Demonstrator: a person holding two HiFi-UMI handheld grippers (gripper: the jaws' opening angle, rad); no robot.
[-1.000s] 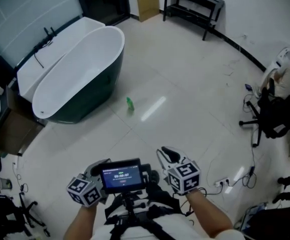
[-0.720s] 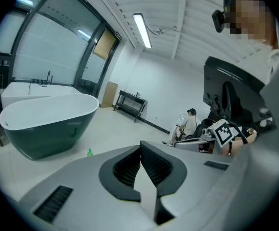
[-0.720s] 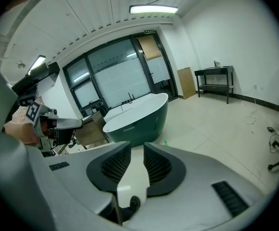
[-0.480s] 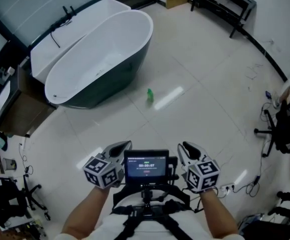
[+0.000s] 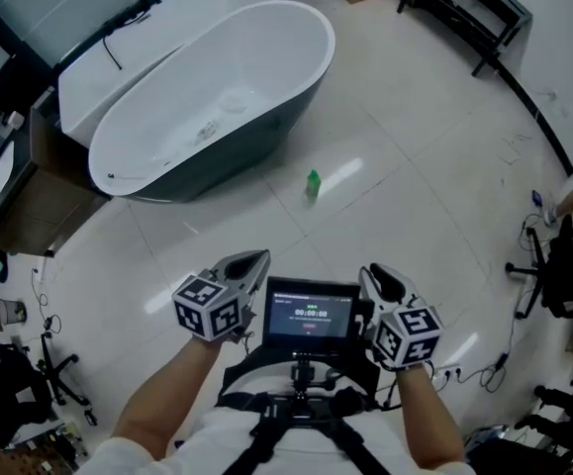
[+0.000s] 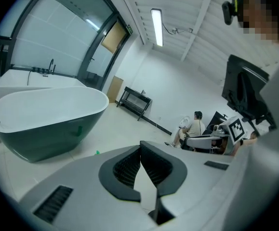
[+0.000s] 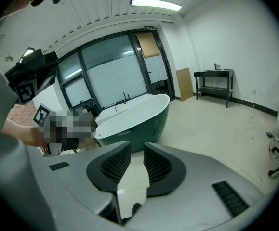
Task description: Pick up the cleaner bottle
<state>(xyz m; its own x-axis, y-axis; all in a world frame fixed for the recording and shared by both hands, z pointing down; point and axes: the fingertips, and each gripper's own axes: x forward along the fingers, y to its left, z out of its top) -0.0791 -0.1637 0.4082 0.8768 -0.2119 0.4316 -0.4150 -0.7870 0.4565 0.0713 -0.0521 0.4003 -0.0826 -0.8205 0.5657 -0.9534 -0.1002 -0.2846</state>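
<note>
At the far left of the head view a dark wooden cabinet (image 5: 24, 201) stands against the wall. Next to it is the big freestanding bathtub (image 5: 301, 87), white inside and dark green outside, with nothing that I can make out in it.

The left gripper (image 5: 262, 256) is held low in front of the person's body and points toward the tub. In the left gripper view its two jaws meet at the tips, so it is closed, and there is nothing between them.

The cleaner bottle (image 5: 313, 183), small and green, stands upright on the pale tiled floor (image 5: 415, 166). It is just beside the round end of the bathtub, not touching it, and well apart from both grippers. In the left gripper view it shows only as a tiny green spot above the jaw.

Between the two grippers a small screen (image 5: 311, 317) sits on the chest mount.

The right gripper (image 5: 372, 271) is held at about the same level. In the right gripper view its jaws stand a little apart with only floor seen in the gap, so it is open and empty.

Farther right there is a black side table (image 5: 464, 13) at the wall and a black office chair (image 5: 558, 265) with cables around.

In my judgement the task is only at its approach. Nothing is grasped. What remains is to come near the bottle, bring an open gripper around it, close on it and lift it.
</note>
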